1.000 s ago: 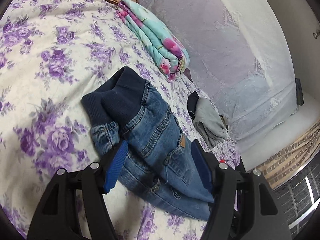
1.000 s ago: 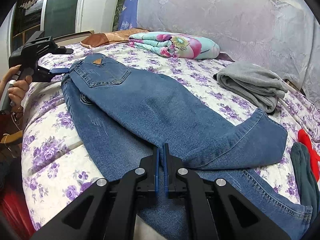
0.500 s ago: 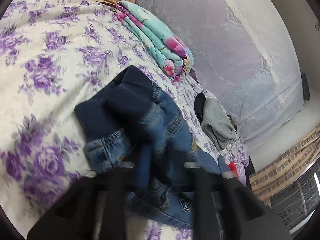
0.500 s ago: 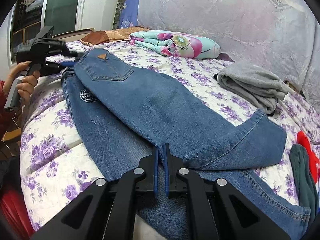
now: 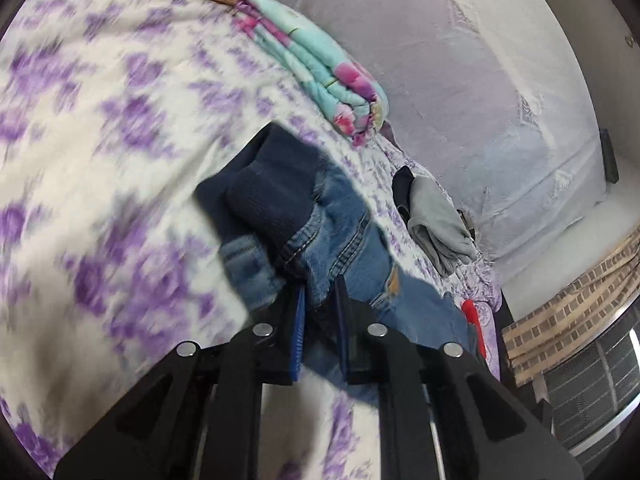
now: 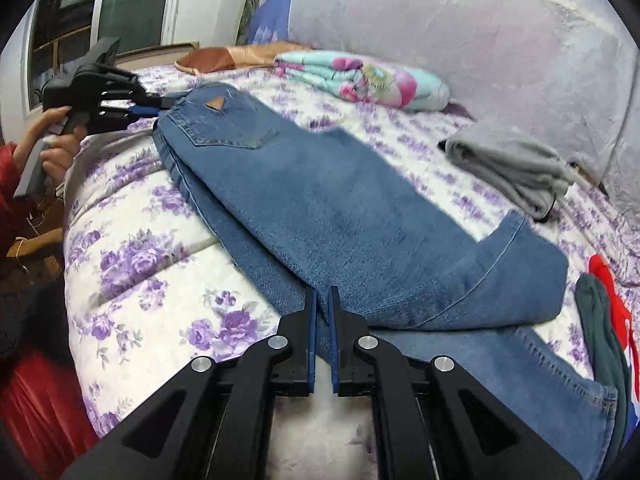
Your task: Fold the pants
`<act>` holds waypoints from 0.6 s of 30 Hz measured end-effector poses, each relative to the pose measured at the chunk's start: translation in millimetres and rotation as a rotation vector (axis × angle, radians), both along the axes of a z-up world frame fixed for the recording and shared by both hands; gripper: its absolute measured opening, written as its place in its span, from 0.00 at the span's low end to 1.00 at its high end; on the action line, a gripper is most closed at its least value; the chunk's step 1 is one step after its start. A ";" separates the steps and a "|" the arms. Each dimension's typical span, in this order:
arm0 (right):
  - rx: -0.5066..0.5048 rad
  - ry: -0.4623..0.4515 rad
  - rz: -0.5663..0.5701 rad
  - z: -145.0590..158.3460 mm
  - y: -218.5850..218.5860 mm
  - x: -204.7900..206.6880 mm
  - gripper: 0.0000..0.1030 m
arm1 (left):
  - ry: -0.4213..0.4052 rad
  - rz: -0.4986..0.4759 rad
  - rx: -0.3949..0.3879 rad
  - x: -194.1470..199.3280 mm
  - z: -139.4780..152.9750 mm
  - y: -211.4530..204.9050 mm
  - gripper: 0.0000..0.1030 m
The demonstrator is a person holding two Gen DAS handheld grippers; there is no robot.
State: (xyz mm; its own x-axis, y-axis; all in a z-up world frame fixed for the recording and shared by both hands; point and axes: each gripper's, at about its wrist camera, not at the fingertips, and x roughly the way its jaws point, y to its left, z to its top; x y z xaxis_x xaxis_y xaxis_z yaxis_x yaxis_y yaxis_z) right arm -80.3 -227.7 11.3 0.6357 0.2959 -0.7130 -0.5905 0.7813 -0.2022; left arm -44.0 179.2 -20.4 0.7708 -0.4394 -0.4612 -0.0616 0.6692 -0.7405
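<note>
Blue jeans [image 6: 328,208] lie on a purple-flowered bedspread [image 6: 132,264], folded lengthwise with one leg over the other. My left gripper [image 5: 320,296] is shut on the jeans' waist [image 5: 312,240], below the dark ribbed waistband [image 5: 272,188], and holds it lifted. It also shows in the right wrist view [image 6: 160,104], at the jeans' far left end. My right gripper [image 6: 322,300] is shut on the jeans' near edge at about mid-leg. The leg hems [image 6: 524,264] lie to the right.
A folded turquoise floral blanket [image 6: 360,76] and a brown pillow [image 6: 224,56] lie at the bed's head. A folded grey garment [image 6: 508,164] lies beyond the jeans. Red and dark green clothes [image 6: 604,312] sit at the right edge. A lace-covered surface [image 6: 460,32] stands behind.
My left gripper has closed on the jeans' waist and lifted it, bringing the upper layer over the lower leg. My right gripper has stayed shut on the near edge.
</note>
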 end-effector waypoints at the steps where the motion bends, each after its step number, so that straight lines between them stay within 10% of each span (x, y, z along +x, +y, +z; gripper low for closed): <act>1: 0.001 0.020 -0.001 -2.6 -0.3 3.1 0.08 | -0.004 0.004 0.003 -4.1 2.1 1.2 0.14; 5: 0.006 0.051 -0.005 -6.6 0.0 8.1 0.08 | -0.083 0.065 0.143 -25.9 41.7 -4.3 0.15; 9: 0.041 0.075 -0.011 -5.6 -4.9 11.6 0.08 | -0.194 -0.046 0.214 -17.6 80.4 -42.3 0.52; 12: 0.098 0.098 -0.026 0.5 -11.6 11.7 0.10 | -0.215 -0.159 0.257 10.3 81.0 -81.2 0.57; 18: 0.242 -0.002 -0.245 51.2 -46.4 22.9 0.60 | -0.094 -0.245 0.274 58.0 22.2 -125.9 0.58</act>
State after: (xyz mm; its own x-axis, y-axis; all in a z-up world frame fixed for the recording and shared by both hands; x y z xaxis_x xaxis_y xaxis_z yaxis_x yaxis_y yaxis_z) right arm -57.5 -274.0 62.5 0.7104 0.2942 -0.6394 -0.3789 0.9254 0.0049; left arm 14.0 53.3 1.8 0.7032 -0.4857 -0.5192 0.1845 0.8299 -0.5265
